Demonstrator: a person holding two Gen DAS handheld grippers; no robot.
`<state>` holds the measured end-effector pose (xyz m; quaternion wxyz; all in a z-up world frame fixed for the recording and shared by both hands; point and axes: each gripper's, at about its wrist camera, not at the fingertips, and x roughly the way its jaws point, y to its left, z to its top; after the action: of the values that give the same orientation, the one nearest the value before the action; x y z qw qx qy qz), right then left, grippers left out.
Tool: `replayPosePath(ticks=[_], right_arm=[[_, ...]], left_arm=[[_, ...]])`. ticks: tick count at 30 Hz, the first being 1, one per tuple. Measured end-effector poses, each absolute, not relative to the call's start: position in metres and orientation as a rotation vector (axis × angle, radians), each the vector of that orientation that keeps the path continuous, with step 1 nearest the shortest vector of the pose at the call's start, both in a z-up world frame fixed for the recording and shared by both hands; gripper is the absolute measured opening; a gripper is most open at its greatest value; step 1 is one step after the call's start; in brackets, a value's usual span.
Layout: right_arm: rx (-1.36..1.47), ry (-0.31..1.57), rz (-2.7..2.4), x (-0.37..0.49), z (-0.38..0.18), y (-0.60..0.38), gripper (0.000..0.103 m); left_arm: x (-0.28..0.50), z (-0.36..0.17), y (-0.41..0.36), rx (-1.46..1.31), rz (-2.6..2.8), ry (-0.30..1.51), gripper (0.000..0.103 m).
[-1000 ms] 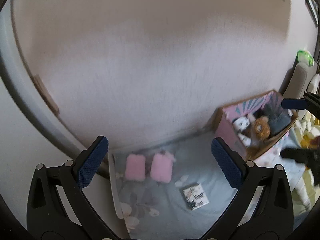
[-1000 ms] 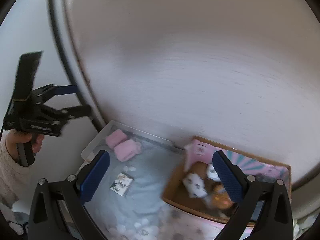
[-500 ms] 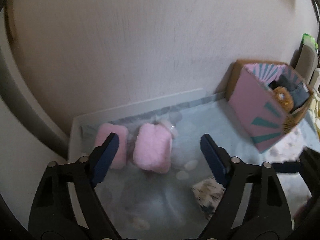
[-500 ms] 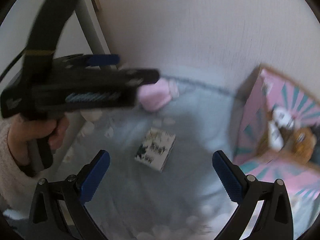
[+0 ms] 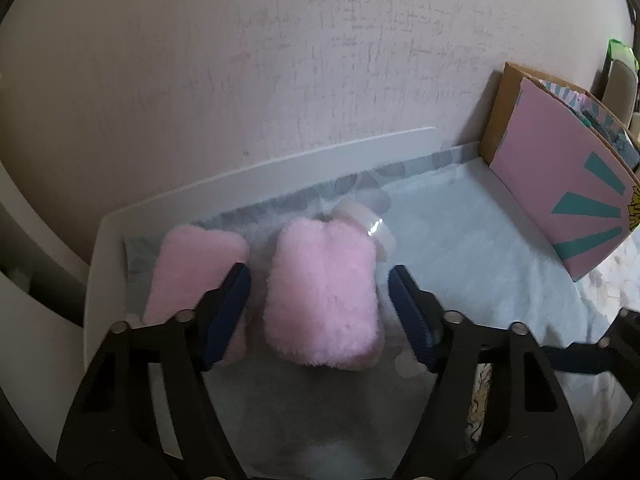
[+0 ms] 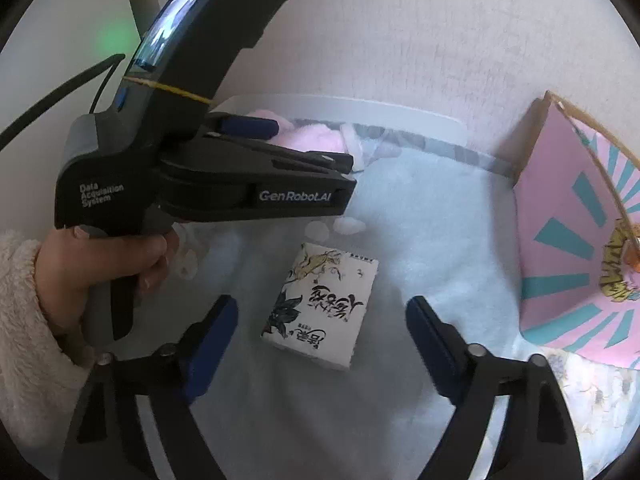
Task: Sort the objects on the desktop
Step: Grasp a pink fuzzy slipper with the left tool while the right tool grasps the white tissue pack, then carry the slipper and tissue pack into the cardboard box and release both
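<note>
Both grippers' fingers are closing, unpressed: left (image 5: pixel 320 304) around pink pouch (image 5: pixel 322 292), right (image 6: pixel 320 332) around card box (image 6: pixel 322 308).

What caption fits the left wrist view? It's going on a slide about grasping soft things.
Left gripper closing around a fluffy pink pouch on a blue blanket, pads not yet pressing.

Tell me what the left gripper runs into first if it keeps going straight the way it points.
Most likely the pink fluffy pouch: it lies between the closing fingers of the left gripper, which do not yet press on it. Beyond it lies the pale blue cloth; depth is hard to judge.
</note>
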<state>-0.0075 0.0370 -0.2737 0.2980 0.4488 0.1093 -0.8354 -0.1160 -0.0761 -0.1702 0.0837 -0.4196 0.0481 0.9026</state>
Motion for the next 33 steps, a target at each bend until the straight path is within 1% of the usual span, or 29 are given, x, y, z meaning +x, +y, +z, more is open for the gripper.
replayPosePath(ticks=[1, 2, 3, 4, 8, 18, 24, 26, 30, 33], right_arm=[[1.200, 0.295, -2.215, -0.008, -0.275, 0.036, 0.069], [1.209, 0.298, -2.210, -0.009, -0.277, 0.036, 0.062], [1.214, 0.298, -2.205, -0.010, -0.279, 0.036, 0.058], [1.217, 0.292, -2.199, -0.011, -0.280, 0.036, 0.051], [1.205, 0.305, -2.206, -0.012, -0.277, 0.040, 0.049], [1.186, 0.306, -2.235, -0.021, -0.252, 0.061, 0.048], [1.170, 0.280, -2.244, -0.028, -0.226, 0.076, 0.048], [1.159, 0.271, -2.249, -0.021, -0.213, 0.075, 0.048], [1.131, 0.237, -2.275, -0.020, -0.189, 0.094, 0.047], [1.099, 0.220, -2.306, -0.023, -0.164, 0.111, 0.047]], left_arm=[[-0.116, -0.172, -0.076, -1.264, 2.682, 0.140, 0.053], [-0.117, -0.173, -0.075, -1.271, 2.670, 0.139, 0.044], [-0.117, -0.174, -0.074, -1.275, 2.663, 0.138, 0.044], [-0.116, -0.173, -0.073, -1.271, 2.667, 0.142, 0.043], [-0.113, -0.166, -0.068, -1.261, 2.688, 0.177, 0.041], [-0.102, -0.133, -0.046, -1.232, 2.731, 0.402, 0.041], [-0.096, -0.109, -0.028, -1.276, 2.687, 0.529, 0.041], [-0.093, -0.101, -0.027, -1.285, 2.663, 0.520, 0.041], [-0.088, -0.070, -0.018, -1.248, 2.642, 0.427, 0.041], [-0.091, -0.048, -0.007, -1.203, 2.640, 0.420, 0.041]])
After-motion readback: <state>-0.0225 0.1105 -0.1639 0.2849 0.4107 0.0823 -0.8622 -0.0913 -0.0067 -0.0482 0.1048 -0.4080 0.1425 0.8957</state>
